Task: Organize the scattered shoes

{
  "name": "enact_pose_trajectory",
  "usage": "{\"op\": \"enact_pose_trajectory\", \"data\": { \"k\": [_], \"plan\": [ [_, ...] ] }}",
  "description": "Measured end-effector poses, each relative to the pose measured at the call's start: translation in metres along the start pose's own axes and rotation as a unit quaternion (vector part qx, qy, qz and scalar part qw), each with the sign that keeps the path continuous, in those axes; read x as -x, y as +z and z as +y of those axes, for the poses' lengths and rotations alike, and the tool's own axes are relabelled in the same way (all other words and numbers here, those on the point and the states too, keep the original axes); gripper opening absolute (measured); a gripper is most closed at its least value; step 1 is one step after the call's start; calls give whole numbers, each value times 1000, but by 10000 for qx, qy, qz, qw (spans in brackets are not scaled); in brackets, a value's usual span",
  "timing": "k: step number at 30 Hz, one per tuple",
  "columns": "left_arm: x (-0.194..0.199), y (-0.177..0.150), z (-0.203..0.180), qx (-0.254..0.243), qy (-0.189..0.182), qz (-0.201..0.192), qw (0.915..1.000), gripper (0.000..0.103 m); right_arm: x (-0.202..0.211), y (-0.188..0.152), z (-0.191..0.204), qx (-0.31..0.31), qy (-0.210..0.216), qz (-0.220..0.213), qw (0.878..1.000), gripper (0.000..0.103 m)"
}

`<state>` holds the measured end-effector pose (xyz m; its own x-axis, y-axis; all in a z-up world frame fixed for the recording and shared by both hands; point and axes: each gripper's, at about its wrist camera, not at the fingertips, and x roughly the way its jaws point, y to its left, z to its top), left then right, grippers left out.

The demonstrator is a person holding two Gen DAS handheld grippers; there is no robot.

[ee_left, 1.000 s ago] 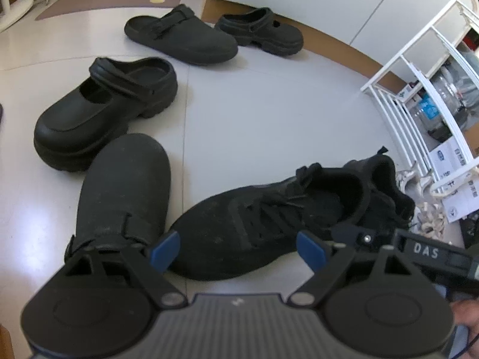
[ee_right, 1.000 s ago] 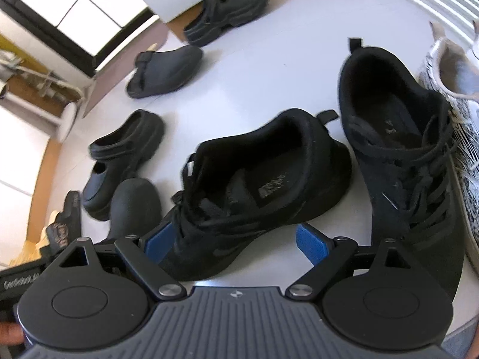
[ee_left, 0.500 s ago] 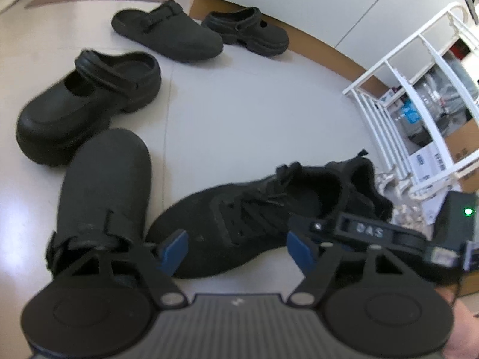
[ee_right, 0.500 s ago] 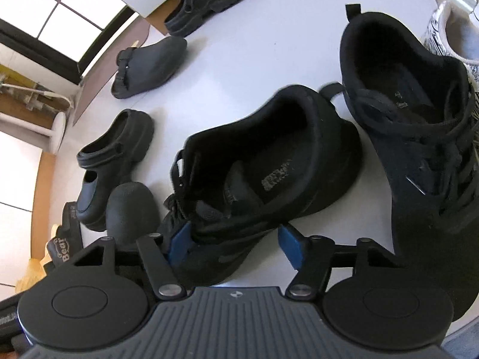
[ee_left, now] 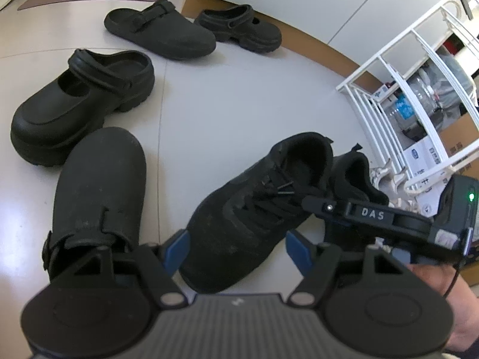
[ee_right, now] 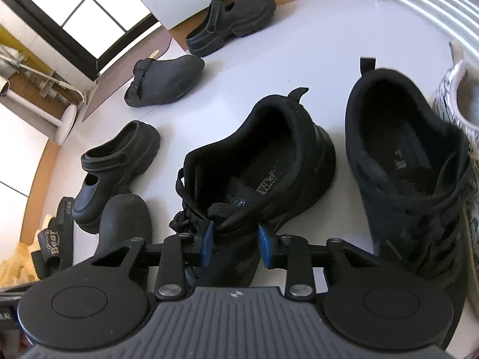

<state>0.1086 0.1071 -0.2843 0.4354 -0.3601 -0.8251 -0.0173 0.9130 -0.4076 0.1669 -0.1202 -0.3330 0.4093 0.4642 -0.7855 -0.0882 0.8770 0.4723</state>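
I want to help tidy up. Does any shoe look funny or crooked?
Yes. The sneaker in the right gripper sits slanted, not lined up with its mate beside it. The clogs are scattered, pointing different ways, none paired.

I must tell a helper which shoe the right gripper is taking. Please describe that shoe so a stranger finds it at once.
Start at the white wire rack on the pale floor. Two black lace-up sneakers lie before it; take the black sneaker farther from the rack, beside the smooth black clogs. Unlike its partner, the right gripper is closed on its laced front.
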Motion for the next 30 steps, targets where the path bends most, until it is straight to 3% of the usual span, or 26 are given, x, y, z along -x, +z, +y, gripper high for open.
{"op": "enact_pose_trajectory", "data": {
  "k": [12,19,22,25,30],
  "plan": [
    [-5,0,-7,-72,-36,53,10000,73,20,9,-19,299,-415,-276,9983,20],
    [-8,0,-13,-134,-64,92,9998,73,27,13,-30,231,-425,-361,9982,12],
    [-8,1,-14,-152,-47,77,9998,74,29,14,-33,180,-403,-345,9984,20],
    [-8,0,-14,-128,-17,64,9999,74,32,14,-29,298,-531,-449,9971,58],
    [-9,1,-10,-75,40,66,9999,75,38,13,-19,491,-474,-575,9960,72]
  ]
}}
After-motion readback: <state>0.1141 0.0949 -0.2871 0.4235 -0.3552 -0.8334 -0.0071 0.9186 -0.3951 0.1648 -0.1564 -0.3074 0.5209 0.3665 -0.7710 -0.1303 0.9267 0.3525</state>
